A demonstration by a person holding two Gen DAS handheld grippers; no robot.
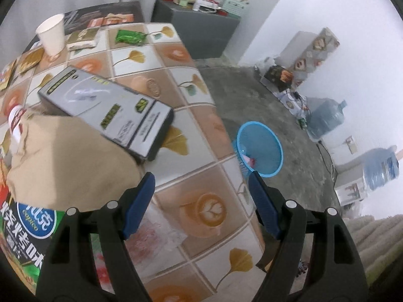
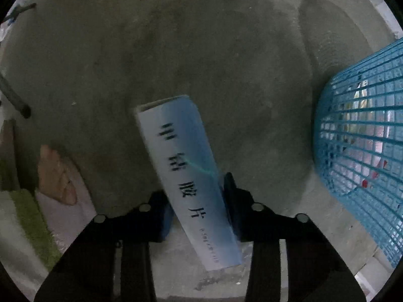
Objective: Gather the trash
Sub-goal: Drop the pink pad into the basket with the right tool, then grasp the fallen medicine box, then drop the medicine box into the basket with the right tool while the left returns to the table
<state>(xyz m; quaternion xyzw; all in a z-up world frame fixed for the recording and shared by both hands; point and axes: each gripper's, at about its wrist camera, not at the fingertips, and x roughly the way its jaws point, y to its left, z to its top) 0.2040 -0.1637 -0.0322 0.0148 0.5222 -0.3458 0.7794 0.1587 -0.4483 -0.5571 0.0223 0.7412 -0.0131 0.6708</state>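
Note:
My left gripper point(image 1: 201, 201) is open and empty above the tiled table point(image 1: 176, 80). On the table lie a grey carton point(image 1: 105, 105), a brown paper bag point(image 1: 70, 161), a green snack packet point(image 1: 25, 231), a clear wrapper point(image 1: 151, 236), a paper cup point(image 1: 51, 35) and a green wrapper point(image 1: 129, 36). A blue mesh trash basket point(image 1: 259, 148) stands on the floor beside the table. My right gripper point(image 2: 196, 201) is shut on a white and blue medicine box point(image 2: 186, 171), held above the floor left of the basket point(image 2: 362, 156).
A grey cabinet point(image 1: 199, 32) with bottles stands behind the table. Water jugs point(image 1: 325, 120) and boxes line the right wall. In the right wrist view a bare foot point(image 2: 55, 176) and a green mat point(image 2: 27, 224) are at the left on the concrete floor.

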